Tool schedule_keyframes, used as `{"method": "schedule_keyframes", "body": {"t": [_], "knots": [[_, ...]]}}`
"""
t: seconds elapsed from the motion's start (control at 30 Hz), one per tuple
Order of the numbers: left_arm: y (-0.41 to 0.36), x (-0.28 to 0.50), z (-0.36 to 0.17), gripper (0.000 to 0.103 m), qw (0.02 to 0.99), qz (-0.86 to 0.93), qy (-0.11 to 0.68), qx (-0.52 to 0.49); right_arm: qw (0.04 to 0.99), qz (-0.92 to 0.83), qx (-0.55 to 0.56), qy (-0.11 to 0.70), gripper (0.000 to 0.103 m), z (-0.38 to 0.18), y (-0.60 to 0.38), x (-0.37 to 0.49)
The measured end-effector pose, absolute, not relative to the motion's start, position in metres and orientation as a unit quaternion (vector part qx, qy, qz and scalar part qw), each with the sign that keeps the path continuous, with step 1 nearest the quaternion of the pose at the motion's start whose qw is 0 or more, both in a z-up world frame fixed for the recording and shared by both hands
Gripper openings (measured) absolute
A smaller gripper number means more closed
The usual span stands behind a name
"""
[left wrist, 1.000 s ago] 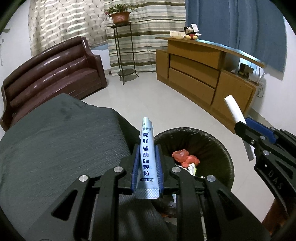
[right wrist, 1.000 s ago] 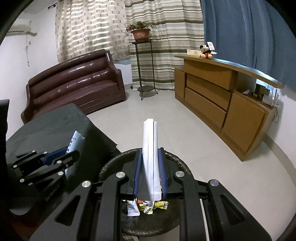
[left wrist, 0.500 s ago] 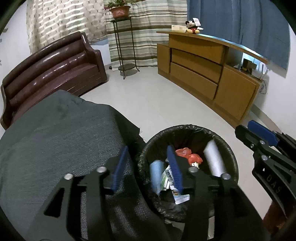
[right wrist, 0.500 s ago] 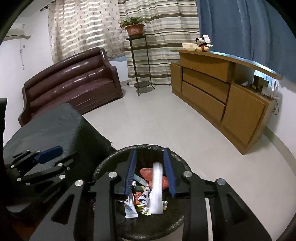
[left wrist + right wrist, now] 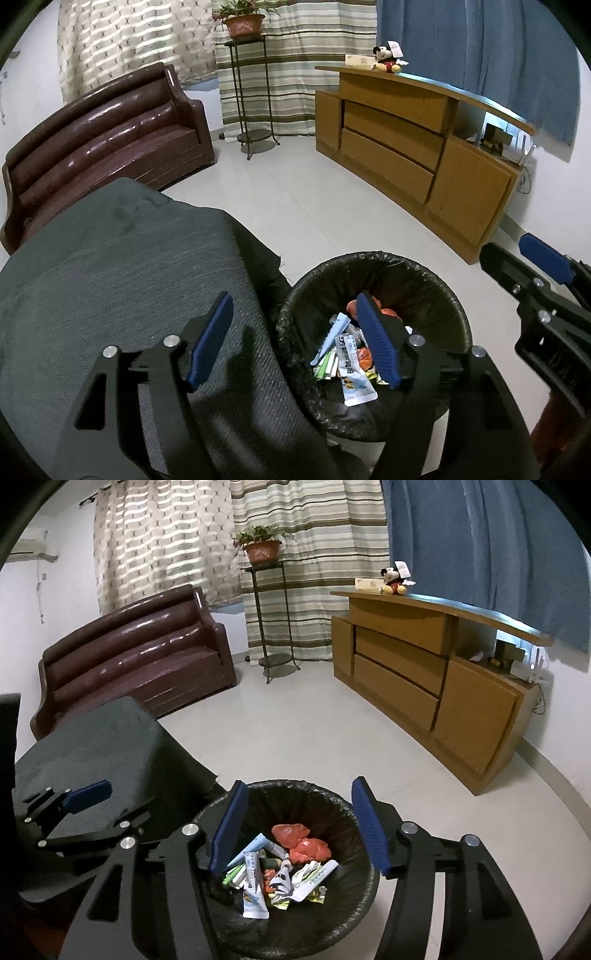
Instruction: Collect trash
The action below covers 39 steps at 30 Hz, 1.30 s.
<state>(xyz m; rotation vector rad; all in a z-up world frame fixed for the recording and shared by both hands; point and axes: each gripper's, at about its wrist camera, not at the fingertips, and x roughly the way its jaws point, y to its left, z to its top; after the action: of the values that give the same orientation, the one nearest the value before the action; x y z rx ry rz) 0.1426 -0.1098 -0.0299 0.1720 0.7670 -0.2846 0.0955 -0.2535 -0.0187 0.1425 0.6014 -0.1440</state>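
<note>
A round bin with a black liner [image 5: 436, 284] [image 5: 332, 805] stands on the floor beside the grey-cloth table. Inside lie several wrappers and sachets [image 5: 255, 890] [image 5: 354, 376] and red crumpled trash [image 5: 306, 845] [image 5: 388, 312]. My left gripper [image 5: 295, 339] is open and empty, straddling the table edge and the bin's left rim. My right gripper [image 5: 299, 827] is open and empty, directly above the bin. The right gripper shows at the right edge of the left wrist view [image 5: 539, 280]; the left gripper shows at the left of the right wrist view [image 5: 77, 808].
The table with dark grey cloth [image 5: 110, 280] [image 5: 92, 746] lies left of the bin. A brown leather sofa [image 5: 103, 136] stands behind it. A metal plant stand [image 5: 251, 96] and a wooden cabinet [image 5: 424, 147] line the back and right. Pale tiled floor [image 5: 314, 206] lies between.
Both grippers opened. The sachet dropped from the left gripper and the folded white paper from the right; both now lie in the bin. The jaws have spread wider since half a second ago.
</note>
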Motion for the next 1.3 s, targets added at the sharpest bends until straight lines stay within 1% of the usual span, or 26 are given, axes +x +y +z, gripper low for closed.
{"method": "schedule_keyframes", "body": {"t": [0.1, 0.2, 0.23, 0.43, 0.6, 0.7, 1.3], "knots": [[-0.105, 0.136, -0.026, 0.068, 0.917, -0.135, 0.366, 0.082, 0.951, -0.074, 0.071, 0.291, 0.063, -0.015, -0.256, 0.089], [-0.097, 0.125, -0.02, 0.077, 0.922, -0.13, 0.355, 0.08, 0.953, -0.08, 0.068, 0.285, 0.067, -0.011, -0.256, 0.081], [-0.095, 0.122, -0.018, 0.078, 0.924, -0.128, 0.352, 0.081, 0.953, -0.082, 0.068, 0.283, 0.068, -0.009, -0.256, 0.079], [-0.079, 0.097, -0.005, 0.083, 0.934, -0.109, 0.331, 0.084, 0.954, -0.083, 0.069, 0.28, 0.068, -0.004, -0.249, 0.061], [-0.066, 0.077, 0.007, 0.085, 0.938, -0.1, 0.324, 0.076, 0.956, -0.072, 0.057, 0.277, 0.069, 0.002, -0.237, 0.049], [-0.059, 0.066, 0.012, 0.088, 0.942, -0.09, 0.314, 0.076, 0.958, -0.067, 0.053, 0.274, 0.069, 0.006, -0.231, 0.04], [-0.035, 0.03, 0.025, 0.089, 0.947, -0.087, 0.306, 0.055, 0.964, -0.06, 0.04, 0.257, 0.07, 0.019, -0.212, 0.01]]}}
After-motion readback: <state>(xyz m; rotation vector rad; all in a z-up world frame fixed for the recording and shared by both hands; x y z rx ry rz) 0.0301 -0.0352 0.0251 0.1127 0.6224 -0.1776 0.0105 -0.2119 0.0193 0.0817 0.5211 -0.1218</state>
